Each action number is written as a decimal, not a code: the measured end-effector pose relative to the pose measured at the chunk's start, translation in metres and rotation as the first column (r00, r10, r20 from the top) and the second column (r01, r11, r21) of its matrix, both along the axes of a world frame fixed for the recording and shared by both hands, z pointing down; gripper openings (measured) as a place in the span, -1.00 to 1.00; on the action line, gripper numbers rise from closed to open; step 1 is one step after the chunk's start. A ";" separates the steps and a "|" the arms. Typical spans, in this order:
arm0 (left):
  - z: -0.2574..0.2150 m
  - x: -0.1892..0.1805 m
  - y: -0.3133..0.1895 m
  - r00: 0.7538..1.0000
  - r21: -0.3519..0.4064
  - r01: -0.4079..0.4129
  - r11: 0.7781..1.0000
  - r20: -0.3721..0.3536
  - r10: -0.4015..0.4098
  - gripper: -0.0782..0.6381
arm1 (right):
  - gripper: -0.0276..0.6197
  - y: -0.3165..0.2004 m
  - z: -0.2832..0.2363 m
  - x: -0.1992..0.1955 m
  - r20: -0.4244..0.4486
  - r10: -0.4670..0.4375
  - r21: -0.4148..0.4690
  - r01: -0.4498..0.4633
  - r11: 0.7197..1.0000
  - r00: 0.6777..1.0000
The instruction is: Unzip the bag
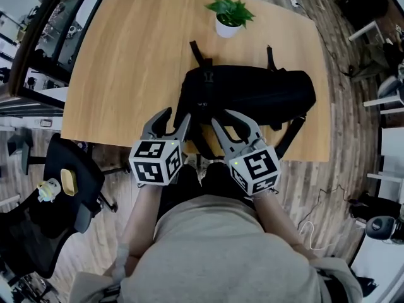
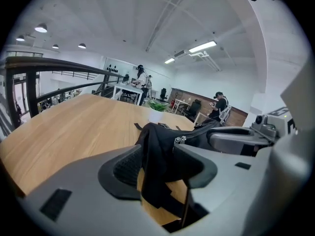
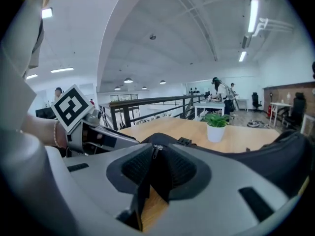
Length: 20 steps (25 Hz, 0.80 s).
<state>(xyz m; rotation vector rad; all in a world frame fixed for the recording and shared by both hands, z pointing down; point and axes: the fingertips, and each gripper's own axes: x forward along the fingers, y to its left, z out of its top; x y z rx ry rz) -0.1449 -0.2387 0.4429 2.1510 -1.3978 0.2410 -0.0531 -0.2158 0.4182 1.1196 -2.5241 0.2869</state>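
A black backpack [image 1: 252,93] lies on the wooden table [image 1: 126,62], its left end at the near edge. My left gripper [image 1: 175,117] stands open at that end; a fold of the bag's black fabric [image 2: 155,156] hangs between its wide jaws, and small metal zipper pieces [image 2: 181,140] show by the right jaw. Just to its right, my right gripper [image 1: 222,118] is shut on the bag. In the right gripper view its pads pinch black fabric, with a metal zipper pull [image 3: 157,150] at the top of the pinch. The bag's zip line is mostly hidden.
A small potted plant [image 1: 228,16] in a white pot stands behind the bag at the table's far edge. Bag straps [image 1: 290,137] trail off the near edge at the right. A black office chair [image 1: 57,194] sits on the floor at my left.
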 end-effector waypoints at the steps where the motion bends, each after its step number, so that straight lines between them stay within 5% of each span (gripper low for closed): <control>1: 0.003 0.001 0.000 1.000 -0.007 -0.011 1.000 -0.004 0.010 -0.21 | -0.64 0.000 0.001 0.000 -0.022 -0.002 0.010 0.002 1.000 1.000; 6: 0.015 0.007 -0.002 0.998 -0.035 -0.060 0.998 -0.015 0.059 -0.21 | -0.63 -0.006 0.002 -0.003 -0.185 -0.028 0.091 0.046 0.995 0.982; 12: 0.026 0.011 -0.007 0.995 -0.047 -0.095 0.994 -0.025 0.093 -0.21 | -0.57 -0.012 0.012 -0.014 -0.407 -0.078 0.201 0.173 0.964 0.910; 20: 0.028 0.017 -0.008 0.989 -0.057 -0.133 0.989 -0.073 0.129 -0.38 | -0.44 -0.019 0.030 -0.021 -0.650 -0.095 0.259 0.338 0.905 0.754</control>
